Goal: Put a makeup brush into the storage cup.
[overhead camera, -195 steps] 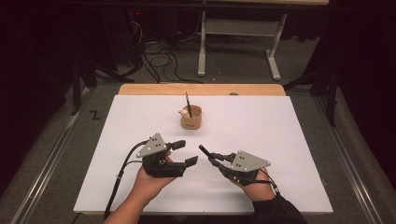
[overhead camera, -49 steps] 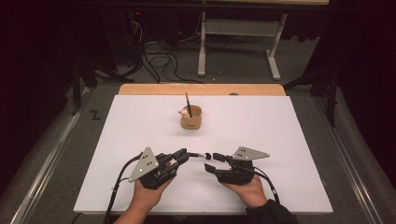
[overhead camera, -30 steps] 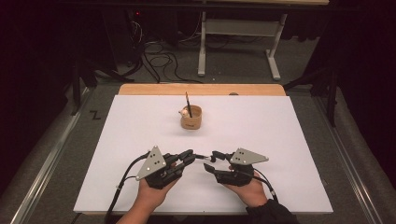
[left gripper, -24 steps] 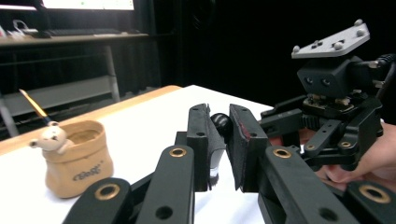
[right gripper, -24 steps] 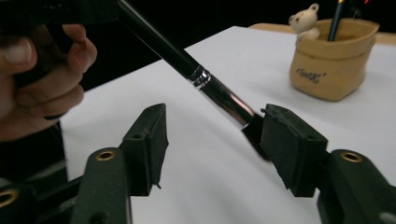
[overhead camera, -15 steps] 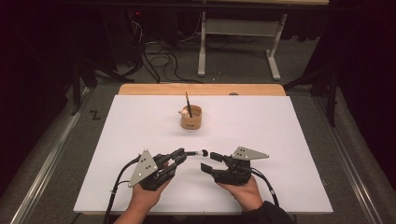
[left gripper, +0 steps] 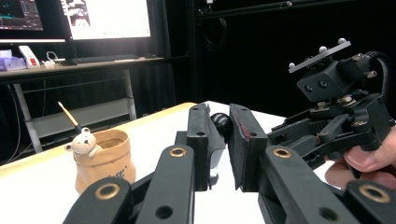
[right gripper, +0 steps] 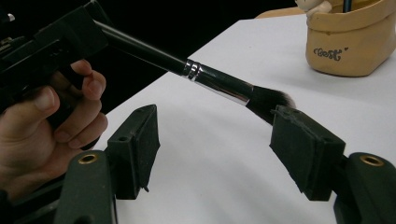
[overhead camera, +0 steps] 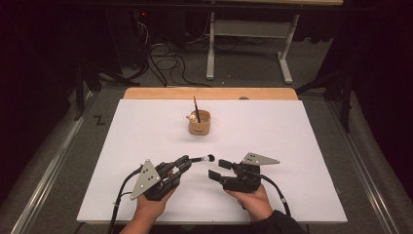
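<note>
White board [overhead camera: 146, 126] covers the table, with a strip of bare wood along the far edge and dark floor with cables beyond it. Near the front edge, left of the middle, the left gripper [overhead camera: 184, 164] lies low over the board in the person's left hand [overhead camera: 148, 207], its jaws clamped on the black handle of a makeup brush [overhead camera: 202, 158]. In the left gripper view the brush's dark end [left gripper: 220, 122] shows pinched between the two pads. The brush points right, level above the board, its silver ferrule and dark bristle head reaching toward the other tool. Farther back, about midway across and nearer the far edge, stands a tan cup [overhead camera: 199, 123] with a small bear figure on its rim and a thin brush upright inside. Right of the middle, near the front edge, the right gripper [overhead camera: 218, 168] faces left; its jaws have just been opening and now stand apart, with the bristle tip [right gripper: 273, 100] just at the right-hand pad and nothing gripped
</note>
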A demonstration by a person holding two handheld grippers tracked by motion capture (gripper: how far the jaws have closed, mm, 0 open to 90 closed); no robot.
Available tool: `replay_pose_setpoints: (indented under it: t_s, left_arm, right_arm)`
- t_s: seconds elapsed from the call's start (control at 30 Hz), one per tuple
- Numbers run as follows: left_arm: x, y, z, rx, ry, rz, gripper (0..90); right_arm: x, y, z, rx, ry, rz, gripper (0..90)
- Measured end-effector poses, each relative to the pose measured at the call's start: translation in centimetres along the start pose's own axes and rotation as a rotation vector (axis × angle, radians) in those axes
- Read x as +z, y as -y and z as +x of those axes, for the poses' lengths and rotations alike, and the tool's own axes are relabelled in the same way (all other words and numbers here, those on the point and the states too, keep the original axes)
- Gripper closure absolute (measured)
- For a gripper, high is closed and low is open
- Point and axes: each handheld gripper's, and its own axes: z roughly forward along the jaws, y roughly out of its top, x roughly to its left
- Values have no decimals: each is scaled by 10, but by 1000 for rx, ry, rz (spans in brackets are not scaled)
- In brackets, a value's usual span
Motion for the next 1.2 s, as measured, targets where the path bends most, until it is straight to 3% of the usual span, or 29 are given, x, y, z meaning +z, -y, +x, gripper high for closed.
replay_pose_setpoints:
  t_s: [0.27, 0.7, 0.9, 1.2]
  left_arm:
    - [0, 8, -2, -12, 1, -58, 796]
    - [-2, 18, -6, -25, -9, -140, 796]
    - [-3, 24, -2, -68, -18, -156, 795]
    - [-1, 28, -3, -80, -19, -154, 796]
  right_arm:
    - [-2, -3, -1, 24, -16, -28, 330]
    - [-5, -4, 0, 21, -16, -35, 330]
    - [-5, -4, -1, 17, -18, -38, 330]
    - [-6, -5, -1, 16, -23, -41, 330]
